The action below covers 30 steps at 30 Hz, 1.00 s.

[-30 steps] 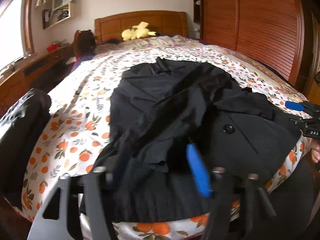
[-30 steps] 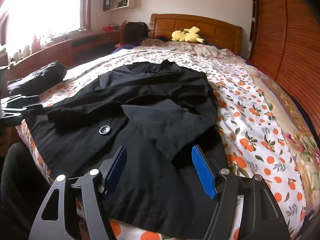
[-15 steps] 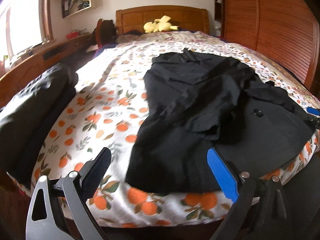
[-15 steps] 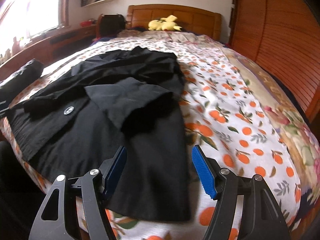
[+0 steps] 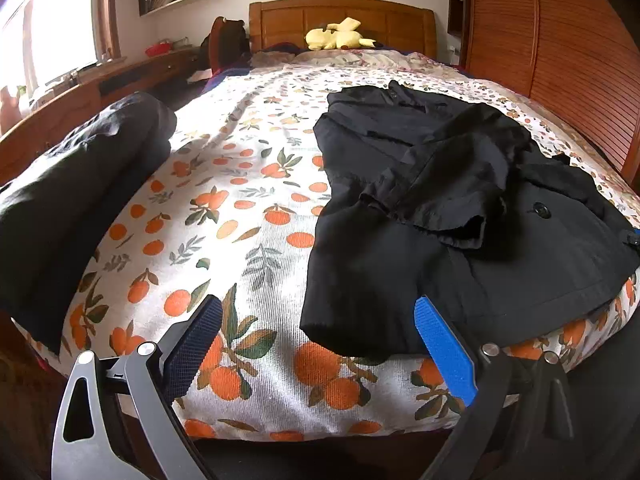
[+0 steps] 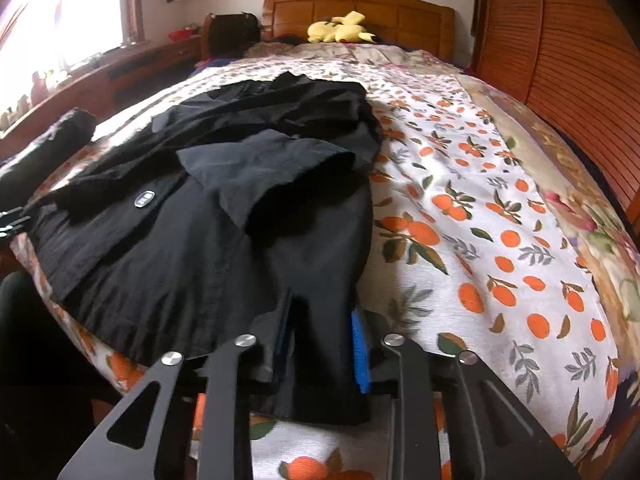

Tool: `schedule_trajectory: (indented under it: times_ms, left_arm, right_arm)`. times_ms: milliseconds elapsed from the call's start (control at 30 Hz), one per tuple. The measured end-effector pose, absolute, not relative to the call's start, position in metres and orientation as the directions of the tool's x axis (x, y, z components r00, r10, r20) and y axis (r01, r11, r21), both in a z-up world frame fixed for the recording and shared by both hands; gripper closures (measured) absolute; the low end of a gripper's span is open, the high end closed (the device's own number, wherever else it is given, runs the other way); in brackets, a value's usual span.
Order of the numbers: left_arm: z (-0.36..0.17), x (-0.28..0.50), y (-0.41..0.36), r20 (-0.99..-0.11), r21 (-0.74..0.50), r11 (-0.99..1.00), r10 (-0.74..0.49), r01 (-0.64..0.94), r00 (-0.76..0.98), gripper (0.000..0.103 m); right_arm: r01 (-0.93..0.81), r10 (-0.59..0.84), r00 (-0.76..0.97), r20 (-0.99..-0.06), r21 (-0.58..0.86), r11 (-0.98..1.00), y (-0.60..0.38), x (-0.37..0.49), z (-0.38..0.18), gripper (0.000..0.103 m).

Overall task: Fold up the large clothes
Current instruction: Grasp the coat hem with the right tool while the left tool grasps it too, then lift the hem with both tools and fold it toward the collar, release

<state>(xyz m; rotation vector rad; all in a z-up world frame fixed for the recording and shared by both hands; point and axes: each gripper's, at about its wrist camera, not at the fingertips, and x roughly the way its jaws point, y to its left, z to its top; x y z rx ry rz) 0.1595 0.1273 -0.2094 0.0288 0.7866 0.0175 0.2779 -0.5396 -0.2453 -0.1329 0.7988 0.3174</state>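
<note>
Black coat [image 6: 224, 216] hem sits between the narrowing pads of the right tool [image 6: 320, 344] at the bottom centre of the right view; its jaws are closing on the near corner. In the left view the left tool [image 5: 316, 344] gapes wide and empty, the coat's other hem corner lying between its pads, untouched. From both tools the coat's long axis runs away up the bed [image 5: 248, 184] toward the headboard [image 5: 340, 16]. Its far collar is hard to make out.
</note>
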Motion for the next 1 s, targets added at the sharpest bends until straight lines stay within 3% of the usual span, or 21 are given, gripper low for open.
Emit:
schedule_trajectory:
  times_ms: [433,533,600,633,700,1000]
  left_arm:
    - [-0.219,0.16,0.138,-0.717,-0.024,0.999,-0.003,-0.021,0.697,0.006]
    - [-0.217,0.159,0.137,-0.711,-0.05,0.999,-0.033,-0.004,0.703,0.022]
    - [-0.215,0.16,0.135,-0.706,-0.065,0.998,-0.056,0.015,0.706,0.048]
    - [-0.214,0.161,0.134,-0.707,-0.078,0.997,-0.073,0.026,0.703,0.053]
    - [-0.212,0.166,0.132,-0.721,-0.112,0.992,-0.123,0.06,0.682,0.097]
    - [-0.142,0.144,0.124,-0.635,-0.127,0.987,-0.157,0.098,0.756,0.098]
  right_arm:
    - [-0.329,0.221,0.644,-0.732,-0.005,0.944,-0.537,0.279,-0.253,0.075]
    - [-0.33,0.223,0.644,-0.732,-0.003,0.944,-0.537,0.279,-0.254,0.075]
    - [-0.33,0.222,0.642,-0.734,-0.003,0.944,-0.537,0.28,-0.254,0.075]
    - [-0.329,0.221,0.643,-0.733,-0.003,0.944,-0.537,0.28,-0.253,0.08]
    - [-0.336,0.238,0.643,-0.728,0.011,0.942,-0.537,0.28,-0.249,0.09]
    - [-0.362,0.287,0.71,-0.643,0.016,0.932,-0.539,0.266,-0.192,0.095]
